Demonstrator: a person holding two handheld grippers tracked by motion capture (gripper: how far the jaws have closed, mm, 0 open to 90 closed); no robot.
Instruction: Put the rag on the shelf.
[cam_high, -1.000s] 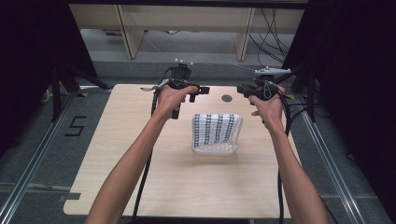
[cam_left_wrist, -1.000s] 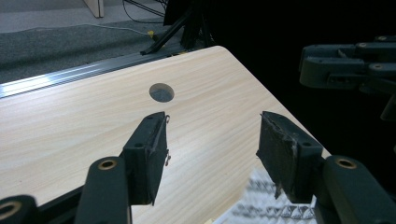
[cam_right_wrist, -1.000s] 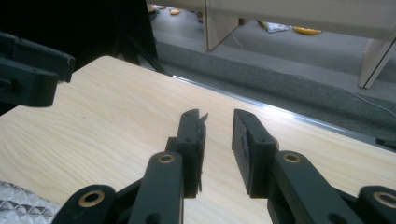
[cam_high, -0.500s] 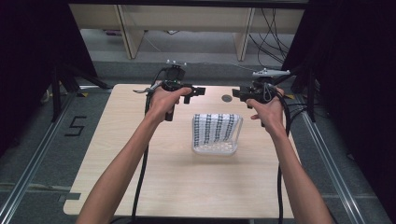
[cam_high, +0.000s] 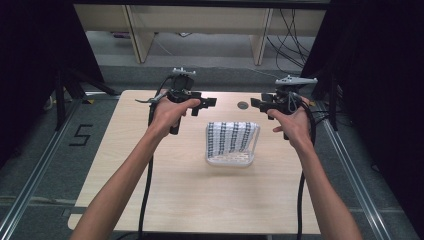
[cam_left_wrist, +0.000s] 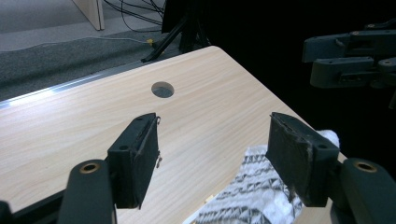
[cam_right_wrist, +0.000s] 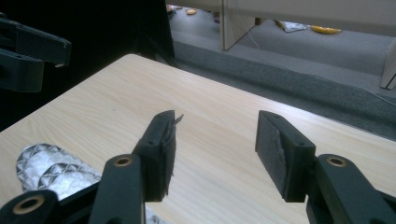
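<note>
The folded cloth (cam_high: 232, 142) is lying on the table (cam_high: 150, 165); both grippers, left (cam_high: 209, 102) and right (cam_high: 257, 104), are hovering apart (jaws just opening, empty), so little seems left.

Left claw (cam_high: 209, 102) shifted left, opening wider; right claw (cam_high: 257, 104) opening, both empty.

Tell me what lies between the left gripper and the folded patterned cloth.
Nothing: in the high view, bare tabletop separates the left gripper from the folded patterned cloth; the gripper's open fingers hold nothing.
</note>
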